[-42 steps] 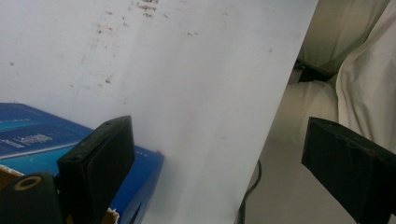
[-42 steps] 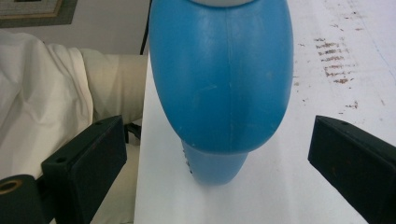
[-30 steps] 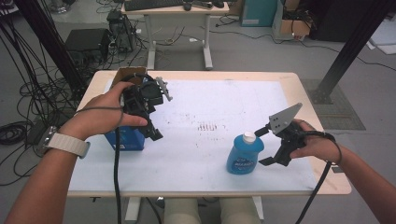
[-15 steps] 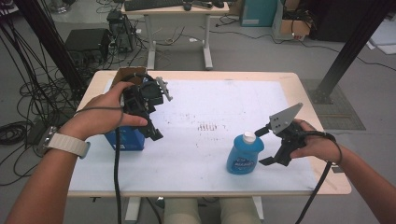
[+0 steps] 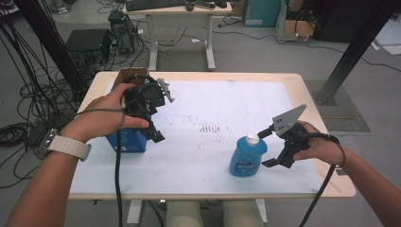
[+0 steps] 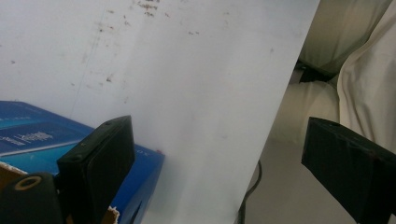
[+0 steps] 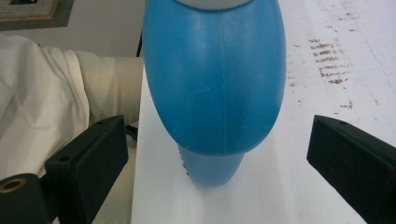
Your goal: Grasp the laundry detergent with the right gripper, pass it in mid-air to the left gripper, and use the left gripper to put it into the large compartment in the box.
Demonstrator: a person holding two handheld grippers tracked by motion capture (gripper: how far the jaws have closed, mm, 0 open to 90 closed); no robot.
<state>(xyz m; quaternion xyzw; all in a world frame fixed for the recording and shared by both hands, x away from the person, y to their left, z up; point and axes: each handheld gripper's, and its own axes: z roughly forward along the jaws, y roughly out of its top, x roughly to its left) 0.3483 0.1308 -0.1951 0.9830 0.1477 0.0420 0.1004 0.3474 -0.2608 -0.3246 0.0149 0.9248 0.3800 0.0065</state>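
Note:
A blue bottle (image 5: 247, 158) with a white cap stands near the table's front edge, right of centre. My right gripper (image 5: 266, 148) is at the bottle's right side and open. In the right gripper view the bottle (image 7: 215, 84) sits between the two jaws, with a gap on each side. My left gripper (image 5: 156, 127) is held over the left part of the table above a blue box (image 5: 125, 142), pointing down. Its jaws stand open in the left gripper view with nothing between them, and the blue box (image 6: 32, 135) lies beside its left jaw.
The table (image 5: 213, 109) is covered by a white sheet with brownish marks near the middle. A brown cardboard box (image 5: 130, 74) stands at the back left corner. The person's legs (image 6: 355, 84) are just past the near edge. Cables and a desk (image 5: 179, 14) fill the floor behind.

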